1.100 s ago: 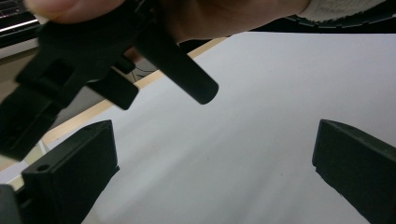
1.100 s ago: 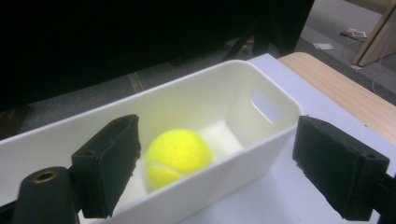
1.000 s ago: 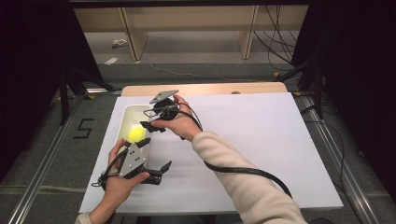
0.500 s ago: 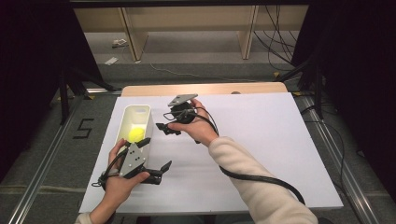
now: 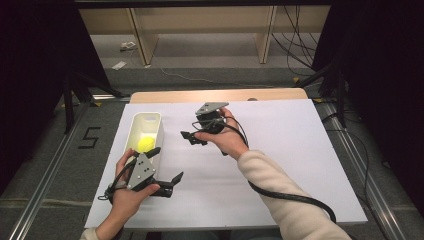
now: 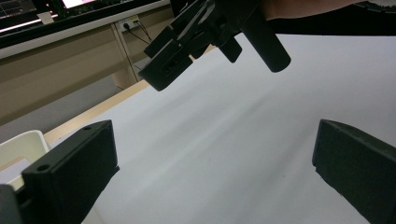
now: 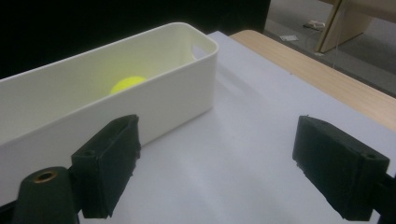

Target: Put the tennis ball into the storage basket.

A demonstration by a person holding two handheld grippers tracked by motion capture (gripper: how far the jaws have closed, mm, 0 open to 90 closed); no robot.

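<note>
ball (image 5: 145,144): sat in the white bin (image 5: 159,122) on the tabletop's (image 5: 300,150) left, partly hidden by the bin wall in the right gripper view
right gripper (image 5: 191,139): released, empty; had moved right, clear of the bin
left gripper (image 5: 166,167): released, empty, unmoved near bin's near end

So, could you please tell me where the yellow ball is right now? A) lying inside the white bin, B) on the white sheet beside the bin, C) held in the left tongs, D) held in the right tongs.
A: the ball lies inside the bin, and both tongs are open and hold nothing.
</note>
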